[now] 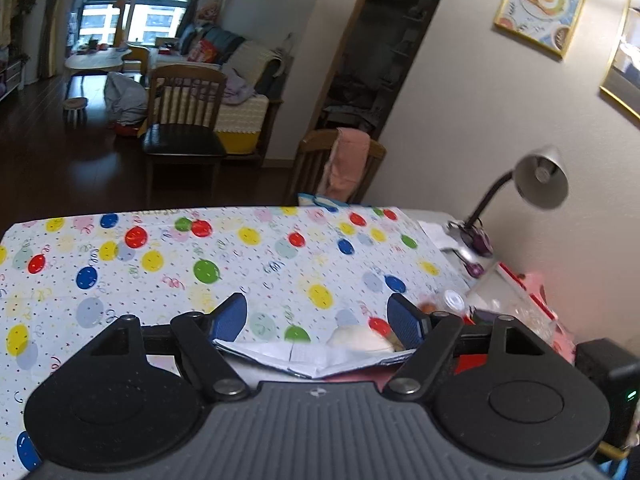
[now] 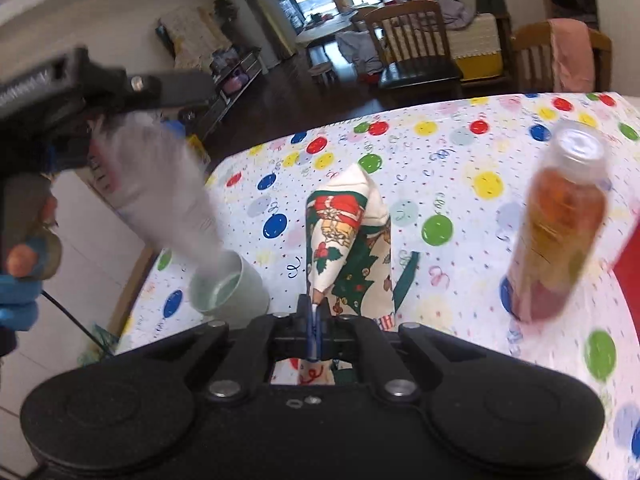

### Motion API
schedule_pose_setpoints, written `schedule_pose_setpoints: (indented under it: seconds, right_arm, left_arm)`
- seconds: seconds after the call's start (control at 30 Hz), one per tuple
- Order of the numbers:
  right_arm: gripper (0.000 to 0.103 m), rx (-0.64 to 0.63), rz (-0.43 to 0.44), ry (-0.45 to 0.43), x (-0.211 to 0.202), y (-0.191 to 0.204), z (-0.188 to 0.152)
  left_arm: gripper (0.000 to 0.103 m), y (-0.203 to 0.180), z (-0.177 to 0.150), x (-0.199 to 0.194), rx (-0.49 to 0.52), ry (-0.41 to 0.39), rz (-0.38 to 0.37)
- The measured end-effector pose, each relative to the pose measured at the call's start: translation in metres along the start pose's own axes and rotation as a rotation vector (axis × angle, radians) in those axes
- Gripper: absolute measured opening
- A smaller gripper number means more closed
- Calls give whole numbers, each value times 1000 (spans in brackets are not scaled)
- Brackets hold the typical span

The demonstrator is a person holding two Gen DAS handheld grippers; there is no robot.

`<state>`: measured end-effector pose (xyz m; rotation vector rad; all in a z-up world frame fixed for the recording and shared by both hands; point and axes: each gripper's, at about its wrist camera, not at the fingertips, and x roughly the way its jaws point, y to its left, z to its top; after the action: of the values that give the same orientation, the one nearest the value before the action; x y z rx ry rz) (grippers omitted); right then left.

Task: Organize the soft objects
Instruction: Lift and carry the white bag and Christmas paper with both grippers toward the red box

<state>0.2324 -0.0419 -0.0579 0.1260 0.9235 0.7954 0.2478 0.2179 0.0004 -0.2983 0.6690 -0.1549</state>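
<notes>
My right gripper (image 2: 316,310) is shut on the near edge of a Christmas-print cloth (image 2: 352,240), white with green trees and red bells. The cloth stretches forward from the pads and rests on the balloon-patterned tablecloth (image 2: 460,152). My left gripper (image 1: 316,300) has its blue pads (image 1: 230,318) wide apart around a white soft pack (image 1: 312,358), whose crimped end shows between the finger bases. In the right wrist view the same pack (image 2: 160,188) hangs blurred from the left gripper (image 2: 60,92), above the table's left edge.
A pale green cup (image 2: 230,288) stands under the pack. A clear bottle (image 2: 560,216) with orange contents stands to the right, next to a red thing (image 2: 628,248). A desk lamp (image 1: 540,176) and clutter line the wall. Wooden chairs (image 1: 184,120) stand beyond the table.
</notes>
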Motion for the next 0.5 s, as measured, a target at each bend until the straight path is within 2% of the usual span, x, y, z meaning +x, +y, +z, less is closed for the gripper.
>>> schedule_pose_setpoints:
  seconds: [0.23,0.5]
  right_arm:
    - [1,62,-42,-58,-45,-14,-22]
    - [1,168,-114,-144,-102,-44,-41]
  left_arm:
    - [76,-2,-34,21,-21,101,-39]
    - [75,-27,-48,24,1,138,-84]
